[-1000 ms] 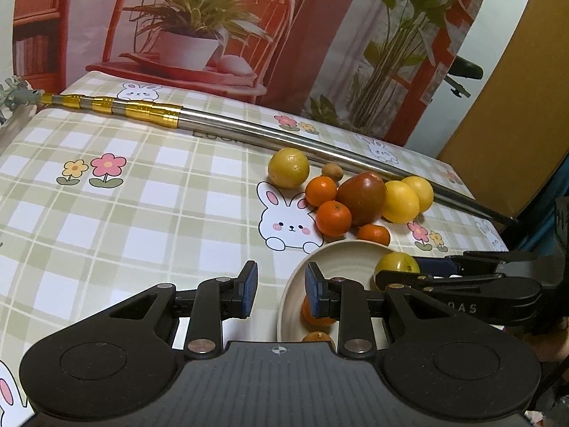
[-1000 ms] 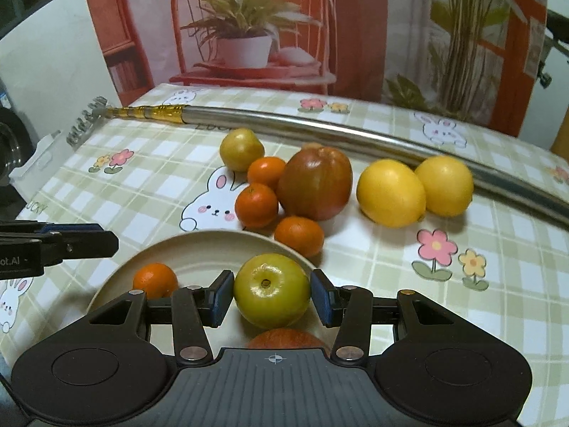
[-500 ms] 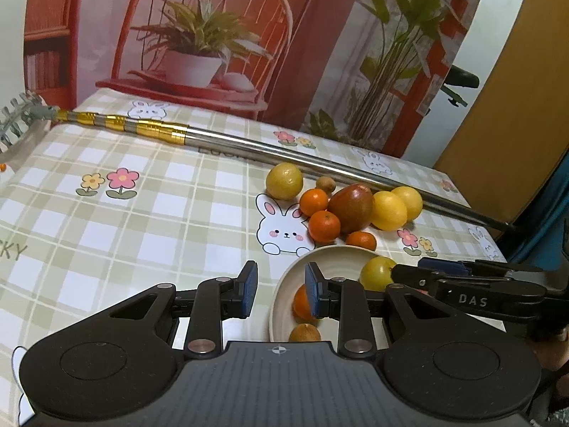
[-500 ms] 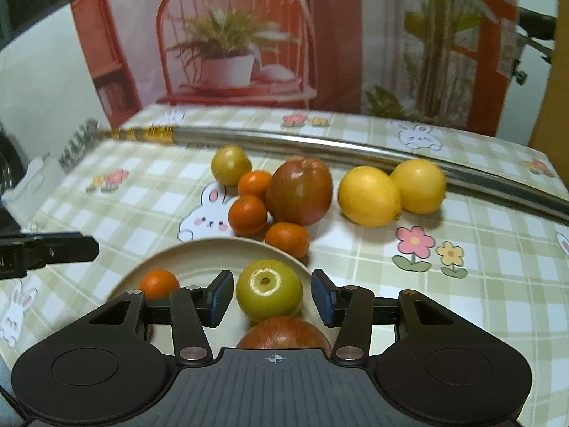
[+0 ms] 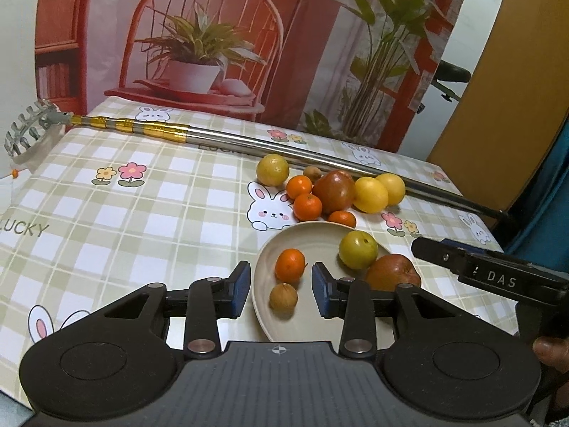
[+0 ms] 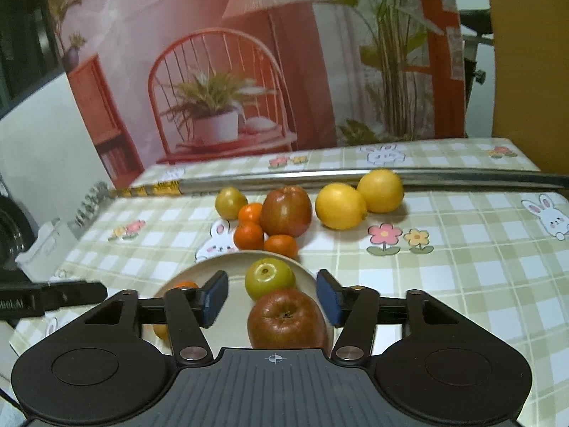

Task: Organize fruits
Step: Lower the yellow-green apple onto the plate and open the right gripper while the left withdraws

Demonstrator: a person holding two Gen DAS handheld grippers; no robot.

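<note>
A beige plate point(image 5: 259, 270) holds a tangerine point(image 5: 290, 265), a small brown fruit point(image 5: 283, 296), a green apple point(image 6: 269, 277) and a red apple point(image 6: 286, 318). My left gripper point(image 5: 281, 281) hovers above the plate's left part. Its jaws are opening, and the pads touch nothing. My right gripper point(image 6: 272, 295) hangs over the two apples, jaws opening, pads clear of both. Behind the plate lies a loose pile: a yellow-green fruit point(image 5: 272, 169), three tangerines point(image 5: 308, 207), a dark red apple point(image 5: 334, 191) and two lemons point(image 5: 370, 194).
A long metal pole point(image 5: 249, 146) with a rake head point(image 5: 26, 130) lies across the far side of the checked tablecloth. A printed backdrop stands behind the table. The table's right edge point(image 5: 494, 235) is close. A person's fingertip point(image 5: 549, 350) shows at the right.
Both grippers have drawn back and up from the plate, so more of the table shows. Both pairs of jaws have widened. The green apple now sits free on the plate.
</note>
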